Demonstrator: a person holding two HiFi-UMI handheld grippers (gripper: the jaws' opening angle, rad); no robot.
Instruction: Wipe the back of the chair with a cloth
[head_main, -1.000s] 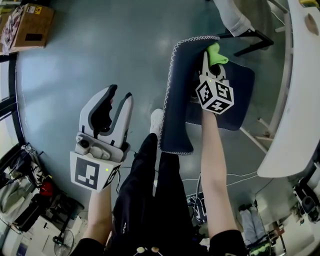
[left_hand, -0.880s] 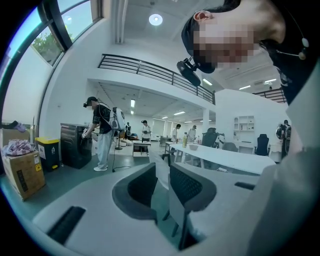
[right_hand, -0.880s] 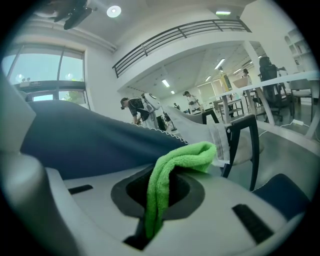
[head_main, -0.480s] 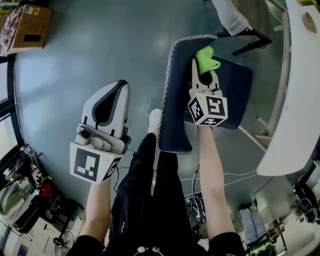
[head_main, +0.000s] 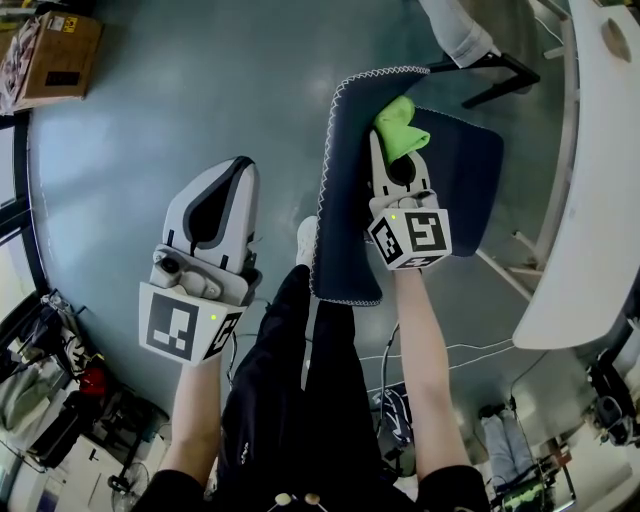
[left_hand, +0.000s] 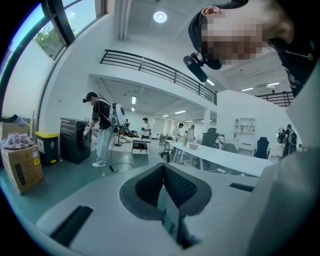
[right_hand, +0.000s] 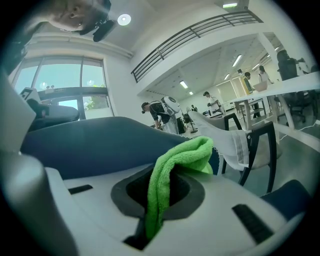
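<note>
The chair has a dark blue backrest (head_main: 348, 190) with white stitching along its edge, and a blue seat (head_main: 470, 190) to its right. My right gripper (head_main: 388, 150) is shut on a bright green cloth (head_main: 400, 128), whose bunched end lies against the inner face of the backrest near its top. In the right gripper view the green cloth (right_hand: 170, 180) rises from between the jaws, with the backrest (right_hand: 95, 142) just beyond. My left gripper (head_main: 240, 170) hangs over the floor to the left of the chair, shut and empty; its pads (left_hand: 172, 187) meet with nothing between them.
A white table (head_main: 590, 200) curves along the right. A second dark chair draped with white fabric (head_main: 465, 40) stands beyond the blue one. A cardboard box (head_main: 55, 55) sits on the grey floor at top left. My legs and shoe (head_main: 310, 240) are beside the backrest.
My left gripper's jaws have gone from open to shut with nothing in them. My right gripper has carried the green cloth leftward and nearer along the backrest.
</note>
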